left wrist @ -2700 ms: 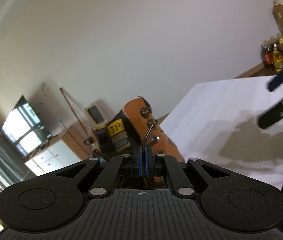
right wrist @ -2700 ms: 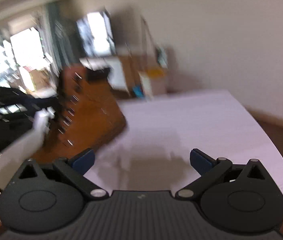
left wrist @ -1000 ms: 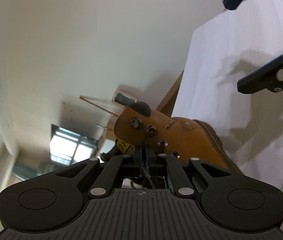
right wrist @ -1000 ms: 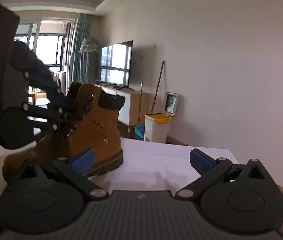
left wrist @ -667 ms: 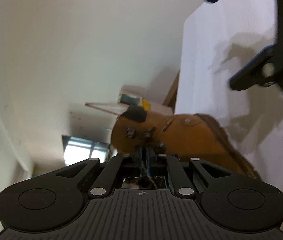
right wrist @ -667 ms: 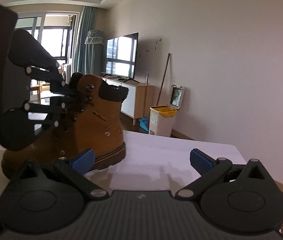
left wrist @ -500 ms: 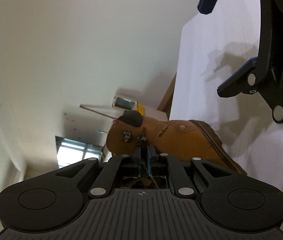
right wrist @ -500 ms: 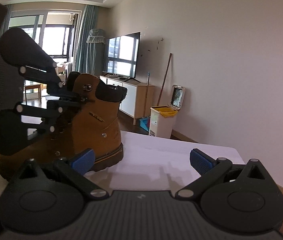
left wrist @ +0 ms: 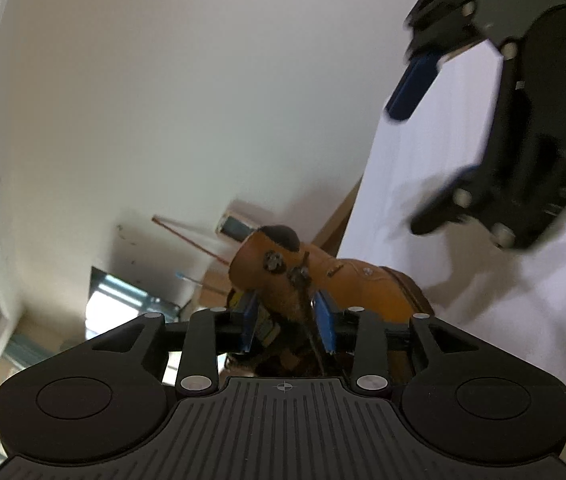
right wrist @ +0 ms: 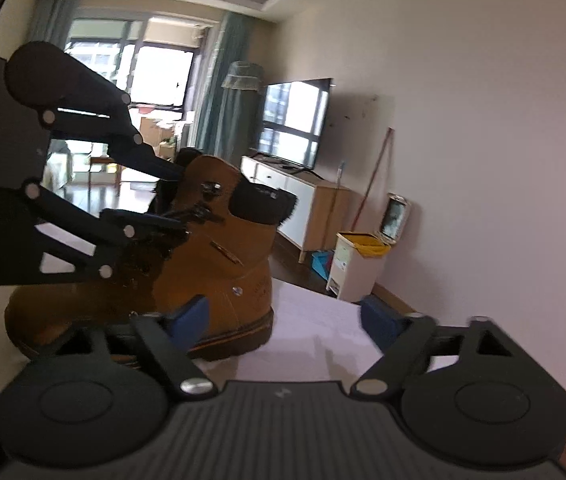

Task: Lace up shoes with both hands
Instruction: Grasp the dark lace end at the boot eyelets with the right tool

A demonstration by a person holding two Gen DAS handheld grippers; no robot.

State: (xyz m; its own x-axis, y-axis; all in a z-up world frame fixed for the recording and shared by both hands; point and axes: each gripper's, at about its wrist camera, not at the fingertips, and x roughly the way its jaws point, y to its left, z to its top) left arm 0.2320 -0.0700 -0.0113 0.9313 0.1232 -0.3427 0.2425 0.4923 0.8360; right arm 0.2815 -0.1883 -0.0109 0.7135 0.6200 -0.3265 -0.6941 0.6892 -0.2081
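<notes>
A tan boot (right wrist: 211, 276) stands upright on the white desk (right wrist: 323, 332), toe toward the left of the right wrist view. The left gripper (left wrist: 289, 320) has just been opening; its blue pads stand apart, a dark lace (left wrist: 309, 320) running loose between them at the upper hooks. The right gripper (right wrist: 283, 316), just closing partway, is spread with nothing between its pads, near the boot's heel

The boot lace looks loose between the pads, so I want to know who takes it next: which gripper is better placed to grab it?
Probably the left. The left gripper straddles the lace at the boot, its jaws having just been opening. The right gripper has nothing between its closing jaws.
</notes>
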